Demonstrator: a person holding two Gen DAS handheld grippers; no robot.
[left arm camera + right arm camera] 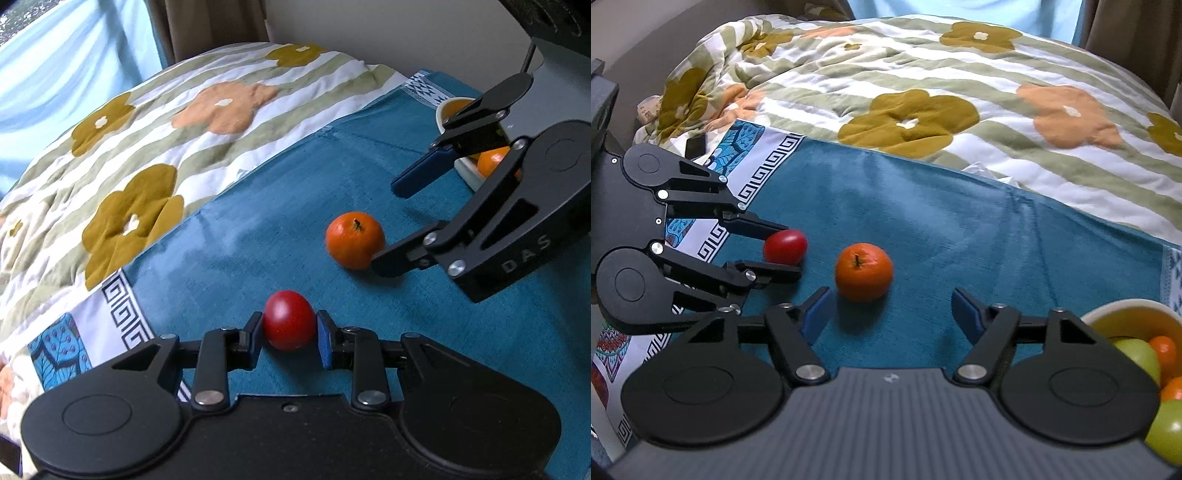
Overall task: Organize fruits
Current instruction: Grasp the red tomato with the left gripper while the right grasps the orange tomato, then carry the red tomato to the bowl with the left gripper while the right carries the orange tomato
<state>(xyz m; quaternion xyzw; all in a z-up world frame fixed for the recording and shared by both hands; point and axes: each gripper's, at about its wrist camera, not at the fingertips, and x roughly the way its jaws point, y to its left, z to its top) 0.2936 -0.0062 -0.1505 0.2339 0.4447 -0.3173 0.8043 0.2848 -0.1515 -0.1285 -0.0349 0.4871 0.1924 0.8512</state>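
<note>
A small red fruit [289, 325] rests on the teal cloth [258, 240], and my left gripper [289, 330] is shut on it, a pad pressing each side. In the right wrist view the same left gripper [790, 251] holds the red fruit [785, 246] at the left. An orange [863, 271] lies on the cloth just ahead of my right gripper [891, 299], nearer its left finger. The right jaws stand wide apart and hold nothing. Seen from the left wrist, the right gripper [388, 226] reaches in from the right, its lower fingertip at the edge of the orange [352, 238].
A pale bowl [1126, 306] with green apples and oranges stands at the right, partly behind the right gripper; its rim [448, 107] also shows from the left wrist. A flowered striped quilt [923, 92] lies rumpled beyond the cloth. Curtains hang behind.
</note>
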